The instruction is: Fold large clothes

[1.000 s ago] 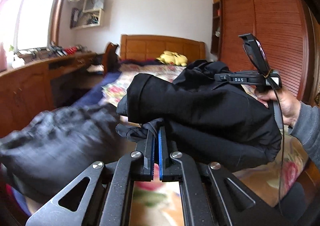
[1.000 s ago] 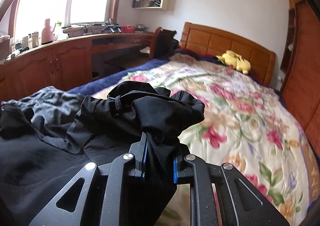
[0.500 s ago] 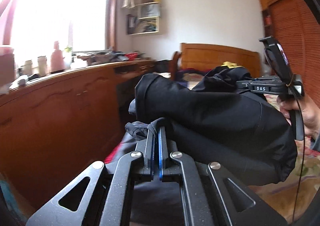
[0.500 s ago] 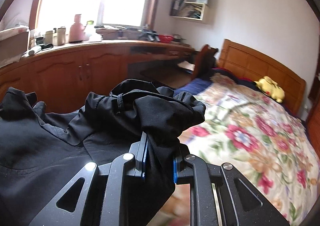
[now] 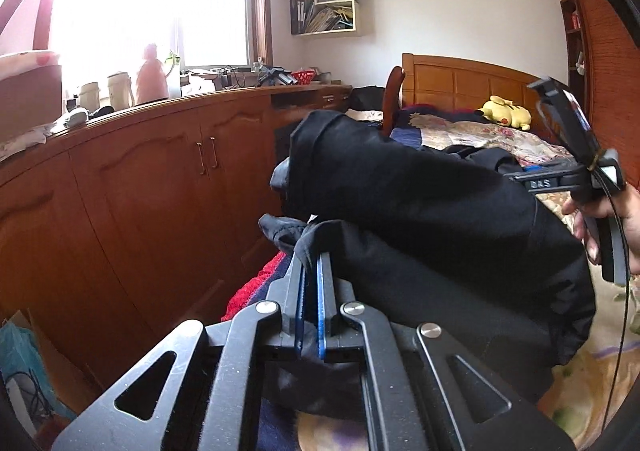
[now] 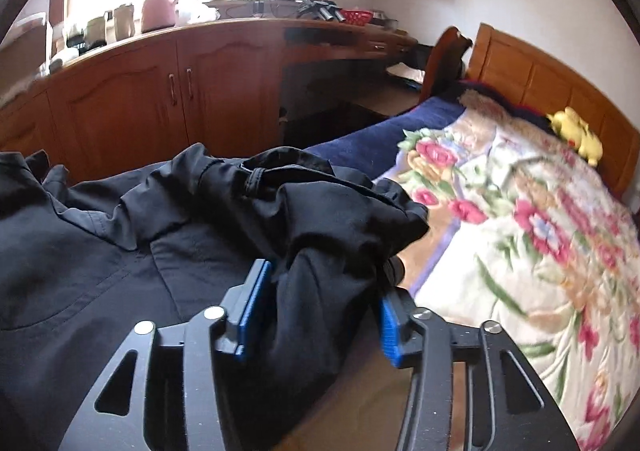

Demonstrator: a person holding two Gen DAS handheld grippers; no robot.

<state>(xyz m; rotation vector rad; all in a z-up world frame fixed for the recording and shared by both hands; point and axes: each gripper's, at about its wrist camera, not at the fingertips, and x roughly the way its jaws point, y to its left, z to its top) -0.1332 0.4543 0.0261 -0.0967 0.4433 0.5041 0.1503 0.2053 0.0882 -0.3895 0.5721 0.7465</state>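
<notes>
A large black garment lies bunched at the left edge of the bed. My left gripper is shut on a fold of its edge, and the cloth pokes out above the blue pads. In the right wrist view the garment spreads to the left, with a belt loop on top of the bunch. My right gripper has its jaws opening, and a thick wad of black cloth hangs loose between the blue pads. A hand holds the right gripper's handle at the garment's far end.
The bed's floral cover stretches to the right, up to a wooden headboard with a yellow plush toy in front of it. A long wooden cabinet under the window runs close along the bed's left side. A chair stands near the headboard.
Both views have swung left toward the cabinet, carrying the garment along. The right jaws have spread apart off the wad of cloth. The left jaws stay shut on the fold.
</notes>
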